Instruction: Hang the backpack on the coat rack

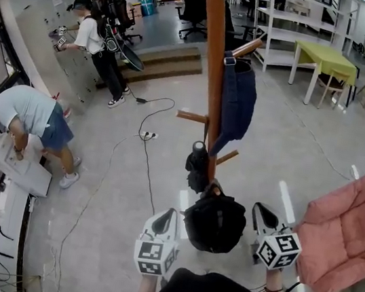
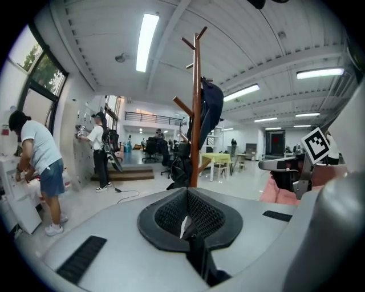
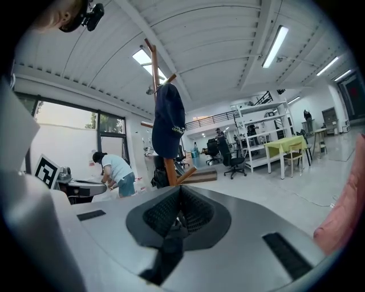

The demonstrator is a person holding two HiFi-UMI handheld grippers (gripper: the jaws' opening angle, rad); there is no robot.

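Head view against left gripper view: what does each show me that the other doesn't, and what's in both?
Only the head view: the black backpack as a whole, hanging between the left gripper and the right gripper. Only the left gripper view: that gripper's jaws shut on a black strap, the rack's bare top pegs, and the ceiling light. Both: the coat rack, the navy garment hung on it, and the pink chair.
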